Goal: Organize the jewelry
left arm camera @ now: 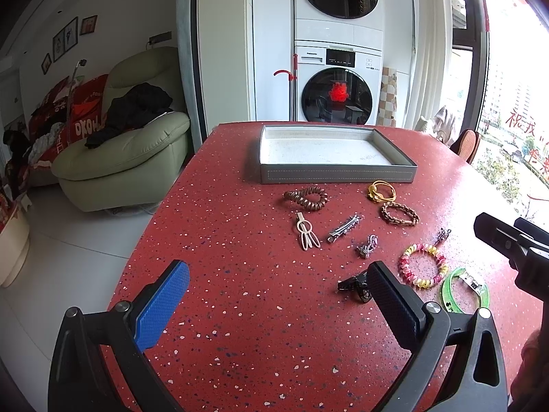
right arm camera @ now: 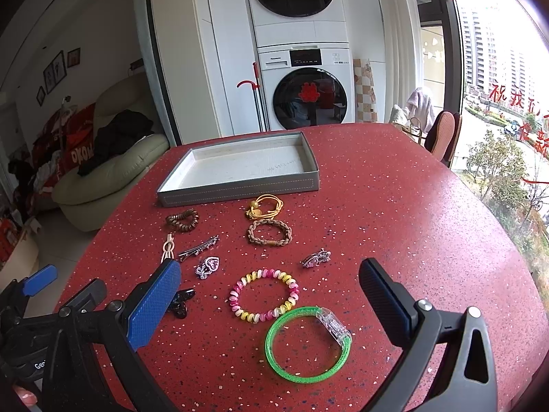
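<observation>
A grey tray (left arm camera: 338, 174) (right arm camera: 240, 190) with a white lining sits on the red speckled table; nothing lies in it. In front of it lie a brown coil tie (right arm camera: 182, 220), a yellow cord tie (right arm camera: 264, 206), a braided brown bracelet (right arm camera: 269, 232), a cream clip (right arm camera: 167, 245), a silver barrette (right arm camera: 199, 248), two rhinestone clips (right arm camera: 208, 267) (right arm camera: 316, 258), a pink-yellow coil bracelet (right arm camera: 264, 295), a green bangle (right arm camera: 307, 343) and a black clip (right arm camera: 180, 302). My right gripper (right arm camera: 271, 295) is open above the coil bracelet. My left gripper (left arm camera: 278, 292) is open over bare table, the black clip (left arm camera: 355, 286) by its right finger.
The red table (left arm camera: 240, 309) has open surface at its left and right sides. Beyond it stand a stacked washer and dryer (left arm camera: 338, 68), a green armchair (left arm camera: 127, 151) with dark clothes, and a chair (right arm camera: 444, 137) by the window. My right gripper (left arm camera: 514, 243) shows at the left wrist view's right edge.
</observation>
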Tool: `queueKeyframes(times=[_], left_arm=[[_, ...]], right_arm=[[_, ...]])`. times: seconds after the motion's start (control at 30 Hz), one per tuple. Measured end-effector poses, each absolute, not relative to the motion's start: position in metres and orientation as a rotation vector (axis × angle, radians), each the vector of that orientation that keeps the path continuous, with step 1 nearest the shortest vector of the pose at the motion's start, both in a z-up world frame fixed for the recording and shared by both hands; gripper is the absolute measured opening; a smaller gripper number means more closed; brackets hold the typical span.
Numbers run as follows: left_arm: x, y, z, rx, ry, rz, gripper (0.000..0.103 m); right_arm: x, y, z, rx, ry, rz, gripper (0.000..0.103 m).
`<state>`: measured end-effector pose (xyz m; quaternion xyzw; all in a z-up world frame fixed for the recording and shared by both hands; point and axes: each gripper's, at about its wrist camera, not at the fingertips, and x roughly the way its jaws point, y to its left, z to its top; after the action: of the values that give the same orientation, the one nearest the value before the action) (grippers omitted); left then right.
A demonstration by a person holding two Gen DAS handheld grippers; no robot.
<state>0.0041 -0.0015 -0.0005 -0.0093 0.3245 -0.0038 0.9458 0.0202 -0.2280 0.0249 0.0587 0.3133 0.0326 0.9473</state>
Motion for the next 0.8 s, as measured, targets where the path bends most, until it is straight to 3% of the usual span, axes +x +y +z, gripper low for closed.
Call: queueKeyframes(times=[0.8], left_arm=[[0.0046, -0.0004, -0.0047, -0.016, 0.676, -0.013, 0.103]], right_arm=[[0.0179, -0.227, 0.0187, 0.127, 0.646, 0.068, 0.103]])
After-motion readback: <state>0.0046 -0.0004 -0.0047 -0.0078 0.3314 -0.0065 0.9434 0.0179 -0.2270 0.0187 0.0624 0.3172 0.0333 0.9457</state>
